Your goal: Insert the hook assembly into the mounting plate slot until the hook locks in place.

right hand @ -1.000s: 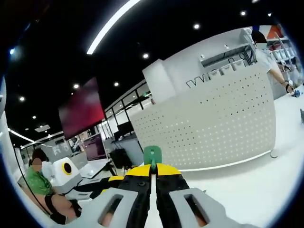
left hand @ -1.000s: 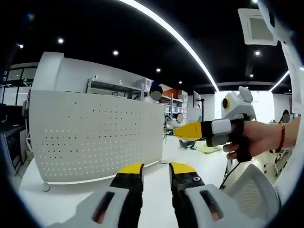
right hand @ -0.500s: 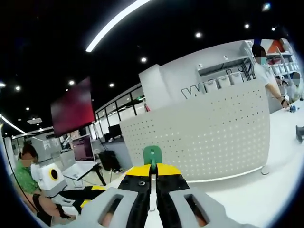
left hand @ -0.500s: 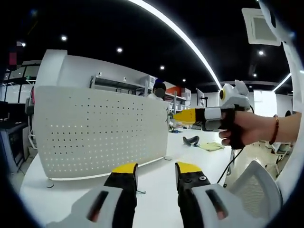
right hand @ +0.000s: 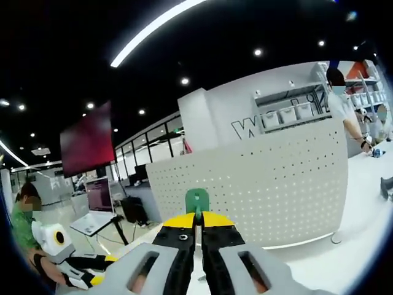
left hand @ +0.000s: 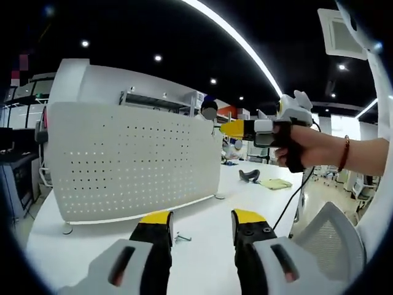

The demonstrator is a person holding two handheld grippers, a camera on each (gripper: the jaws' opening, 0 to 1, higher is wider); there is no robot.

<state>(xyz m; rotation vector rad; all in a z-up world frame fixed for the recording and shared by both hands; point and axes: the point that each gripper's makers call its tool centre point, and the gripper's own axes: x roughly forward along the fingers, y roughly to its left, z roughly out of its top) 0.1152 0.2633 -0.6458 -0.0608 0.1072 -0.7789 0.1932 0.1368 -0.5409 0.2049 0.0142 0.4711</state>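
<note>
A white perforated mounting plate [left hand: 129, 166] stands upright on the white table [left hand: 209, 212]. My left gripper [left hand: 201, 219] is open low in front of it, with nothing between its yellow-tipped jaws. A small metal piece [left hand: 180, 237] lies on the table between them. The right gripper [left hand: 236, 129], held by a hand [left hand: 301, 144], hovers at the plate's upper right corner. In the right gripper view, my right gripper [right hand: 197, 219] is shut on a green hook assembly [right hand: 197, 200], which sticks up from the jaws and points at the plate [right hand: 276, 184].
A dark object [left hand: 249, 176] and a yellow-green pad [left hand: 276, 183] lie on the table's far right. A grey mesh chair back [left hand: 325, 239] is at lower right. One person [right hand: 344, 104] stands behind the plate; another [right hand: 24, 215] sits at far left.
In the left gripper view the right gripper has risen and moved left toward the plate's upper right corner. My left jaws have spread wider. The right gripper stays shut on the green hook.
</note>
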